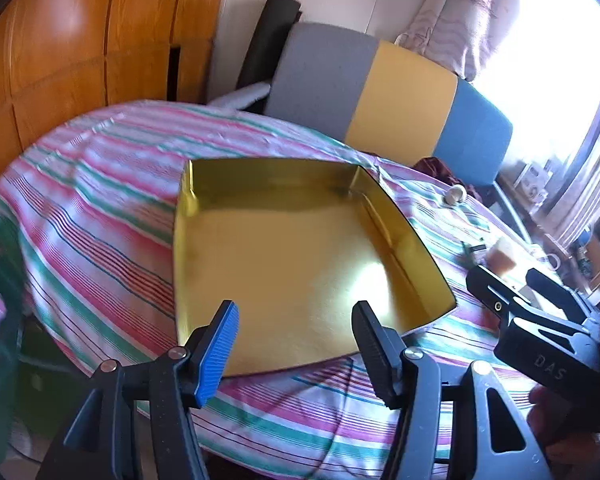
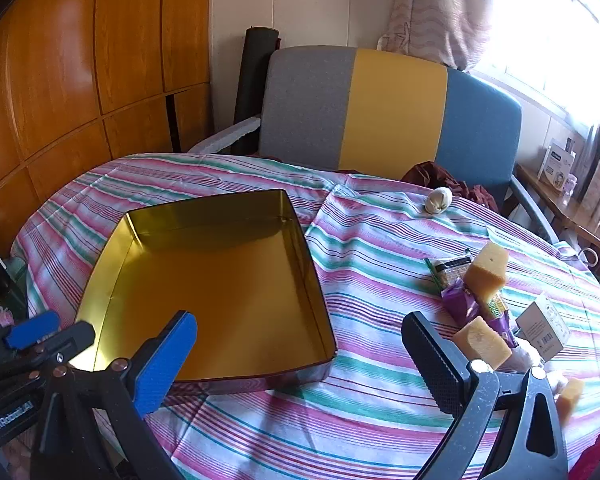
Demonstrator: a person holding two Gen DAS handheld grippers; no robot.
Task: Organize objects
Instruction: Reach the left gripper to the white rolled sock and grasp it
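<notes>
Tin [image 2: 228, 292] comes first: a shallow gold-lined box, empty, lies flat on the striped cloth [image 2: 380, 400] as the likely home for the loose bits. The left gripper [image 1: 296, 344] hangs over its near rim, jaws partly apart with nothing between them, perhaps ready to steady that edge. The right gripper [image 2: 300, 356] stands as wide as it goes, also empty; the tin's near corner sits just beyond its blue jaw. Beyond and beside its black jaw lie the things to sort: yellow sponge blocks [image 2: 486, 270], purple packets [image 2: 460, 304], a small white carton [image 2: 544, 328]. A pale ball [image 2: 439, 200] rests well apart, farther back. Bare cloth between tin and heap gives room to swing; the table edge curves close behind the heap.
</notes>
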